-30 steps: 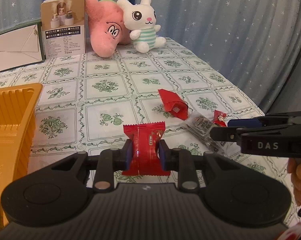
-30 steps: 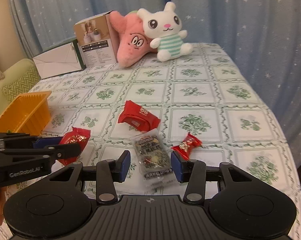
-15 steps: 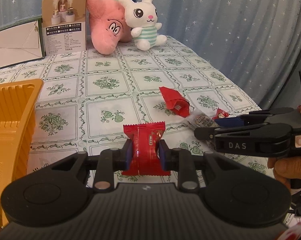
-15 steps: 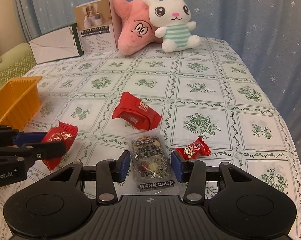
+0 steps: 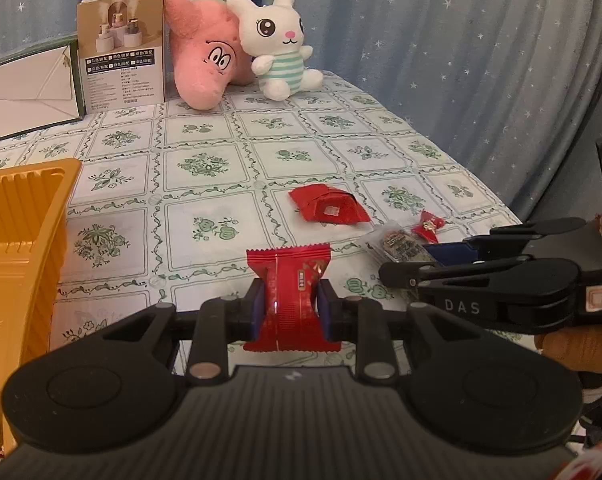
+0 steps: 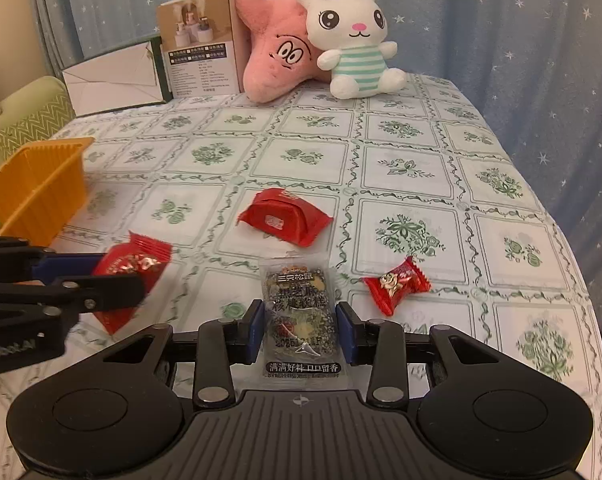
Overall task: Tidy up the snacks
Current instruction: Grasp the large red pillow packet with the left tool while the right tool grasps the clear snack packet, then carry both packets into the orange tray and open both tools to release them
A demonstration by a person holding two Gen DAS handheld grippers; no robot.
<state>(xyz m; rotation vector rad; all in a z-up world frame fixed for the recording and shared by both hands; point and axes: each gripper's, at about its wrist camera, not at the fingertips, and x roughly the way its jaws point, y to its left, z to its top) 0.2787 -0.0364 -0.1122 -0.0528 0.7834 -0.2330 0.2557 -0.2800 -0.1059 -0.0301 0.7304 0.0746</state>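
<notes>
Tablecloth [image 6: 413, 168] open ahead; left gripper [image 5: 288, 307] clamps red packet [image 5: 288, 300], right gripper [image 6: 300, 330] closing around sesame bar [image 6: 300, 312].

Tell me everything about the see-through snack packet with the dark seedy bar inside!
The clear snack packet is crinkly plastic with a dark, seed-covered bar inside and printed Chinese characters. It lies flat on the flowery tablecloth, lengthwise between the right gripper, whose jaws are closing around it. A small red candy lies just beside it.

The bench [image 6: 401, 168] has a green flower cloth. Near its front edge lie a clear seed snack [image 6: 299, 308], a small red candy [image 6: 397, 284] and a red packet [image 6: 285, 216]. An orange basket [image 6: 41, 188] stands at the left edge, and two plush toys [image 6: 321, 44] and a box [image 6: 201, 40] stand at the far edge.
</notes>
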